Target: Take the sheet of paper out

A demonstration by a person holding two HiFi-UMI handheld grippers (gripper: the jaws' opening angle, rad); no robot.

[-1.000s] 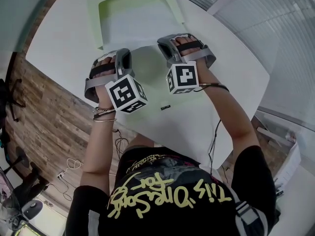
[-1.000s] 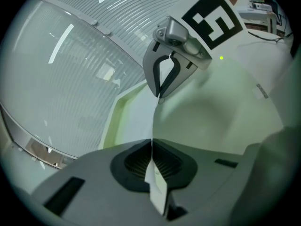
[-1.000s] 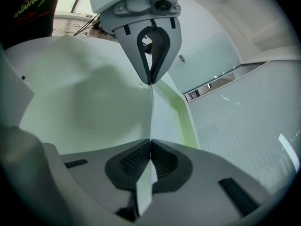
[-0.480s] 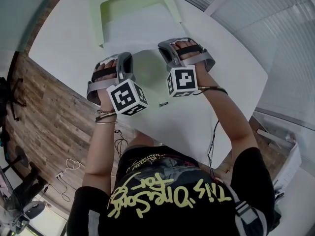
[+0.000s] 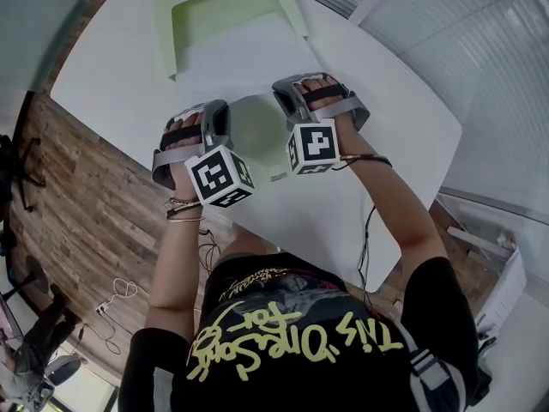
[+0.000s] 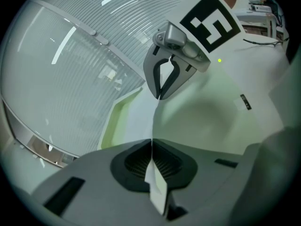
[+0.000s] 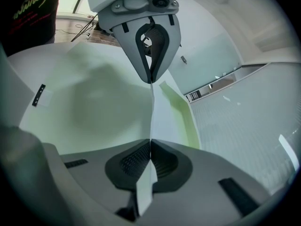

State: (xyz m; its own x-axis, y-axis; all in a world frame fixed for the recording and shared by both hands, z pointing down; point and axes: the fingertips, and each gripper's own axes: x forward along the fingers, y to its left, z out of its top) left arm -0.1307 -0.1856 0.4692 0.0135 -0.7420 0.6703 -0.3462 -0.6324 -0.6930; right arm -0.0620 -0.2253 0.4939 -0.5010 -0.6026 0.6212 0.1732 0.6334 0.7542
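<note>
Head view: the left gripper (image 5: 223,112) and right gripper (image 5: 284,94) lift the sheet of paper (image 5: 247,65), its far end apparently inside the green folder (image 5: 184,11) on the surface (image 5: 386,144)

Left gripper view: jaws clamped on its edge

Right gripper view: likewise; uneven pulling could tear it or drag the folder

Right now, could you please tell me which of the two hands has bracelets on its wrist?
The left hand: bangles ring its wrist, while the right hand has only a thin dark cord looping past it.
</note>
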